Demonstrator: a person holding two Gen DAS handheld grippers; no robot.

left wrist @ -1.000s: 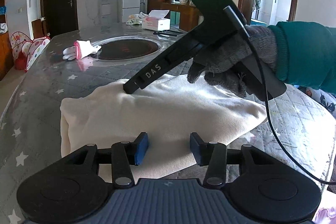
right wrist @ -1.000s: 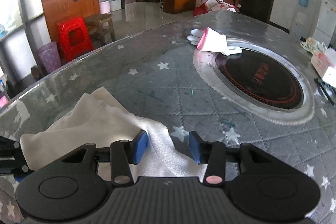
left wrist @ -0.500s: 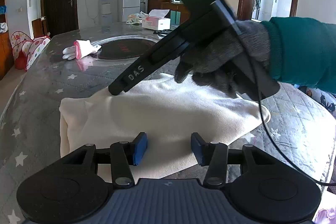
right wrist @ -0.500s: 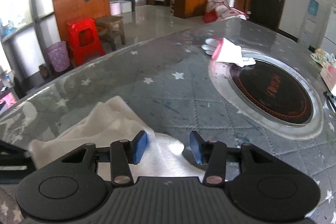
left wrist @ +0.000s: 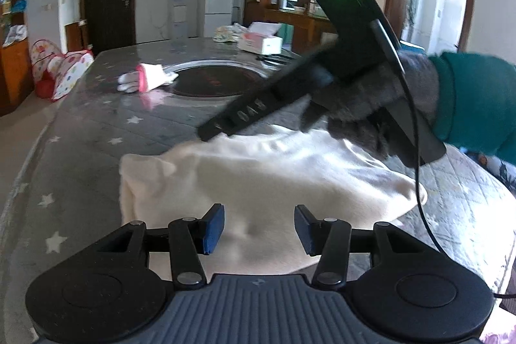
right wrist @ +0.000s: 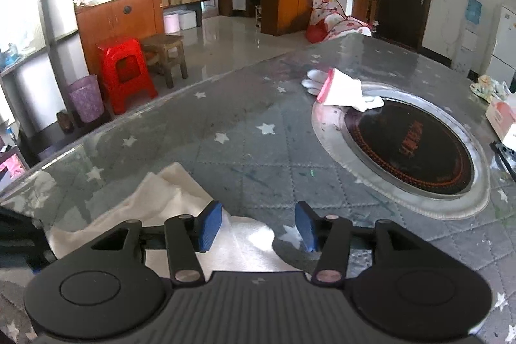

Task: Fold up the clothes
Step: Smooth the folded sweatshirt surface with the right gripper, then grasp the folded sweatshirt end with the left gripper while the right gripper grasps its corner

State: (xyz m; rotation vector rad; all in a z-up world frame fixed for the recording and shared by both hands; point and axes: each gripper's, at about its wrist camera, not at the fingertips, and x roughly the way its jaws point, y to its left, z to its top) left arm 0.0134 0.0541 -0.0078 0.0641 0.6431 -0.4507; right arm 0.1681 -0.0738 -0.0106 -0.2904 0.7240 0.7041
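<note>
Right gripper (right wrist: 258, 226) just lifted off the cream garment (left wrist: 258, 176) — both it and the left gripper (left wrist: 259, 228) gape empty, so that fold looks pressed flat.

One cream garment (left wrist: 264, 179), two grippers (left wrist: 258, 228) (right wrist: 256, 226), one glove (right wrist: 342, 89), one red stool (right wrist: 125, 73)

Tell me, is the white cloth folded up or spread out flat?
Folded. The cream cloth lies bunched in a thick doubled bundle on the table, with layered edges at its left corner, not spread flat.
</note>
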